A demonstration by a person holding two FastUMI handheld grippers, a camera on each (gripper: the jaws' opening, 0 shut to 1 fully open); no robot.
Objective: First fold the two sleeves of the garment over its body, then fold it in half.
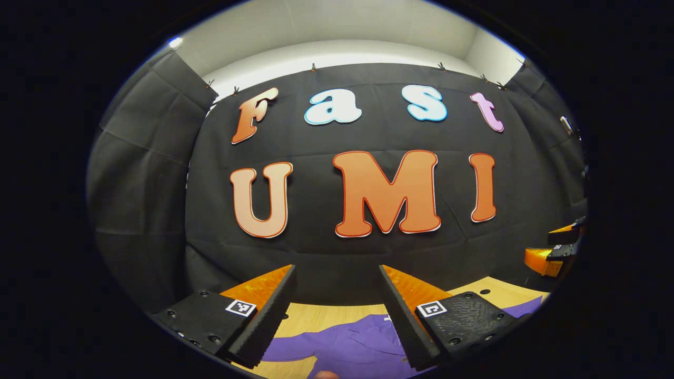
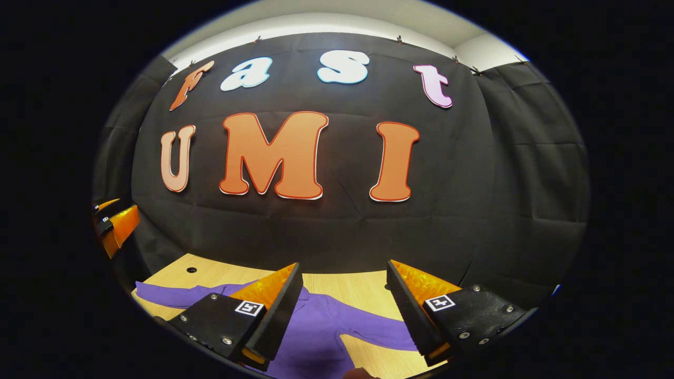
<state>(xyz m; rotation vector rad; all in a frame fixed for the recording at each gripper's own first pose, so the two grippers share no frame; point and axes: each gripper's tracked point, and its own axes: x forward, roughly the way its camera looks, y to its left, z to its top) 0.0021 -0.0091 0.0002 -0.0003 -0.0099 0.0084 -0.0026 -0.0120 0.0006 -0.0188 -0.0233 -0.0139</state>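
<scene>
Closest in, the left gripper (image 1: 337, 310) hangs above the table with its fingers spread wide and nothing between them. Just below and beyond lies the garment (image 1: 353, 347), purple, flat on the pale wooden table (image 1: 326, 316). The right gripper (image 2: 345, 310) is in the same posture: fingers well apart, empty, held clear of the cloth. In the right gripper view the garment (image 2: 316, 326) spreads across the table (image 2: 363, 289), one sleeve (image 2: 174, 295) running out toward the far left edge and the other sleeve (image 2: 379, 334) reaching right, both lying open, neither folded in yet.

It looks a thin, soft knit, so I'd judge it light and floppy; it will sag and drag rather than hold shape, and may slide a little on the smooth wood. The best place to pinch seems to be each cuff end, lifting the sleeve and laying it across the body. Farther off, the other gripper (image 2: 116, 226) shows at the left edge, before the black cloth wall (image 2: 505, 173).
</scene>
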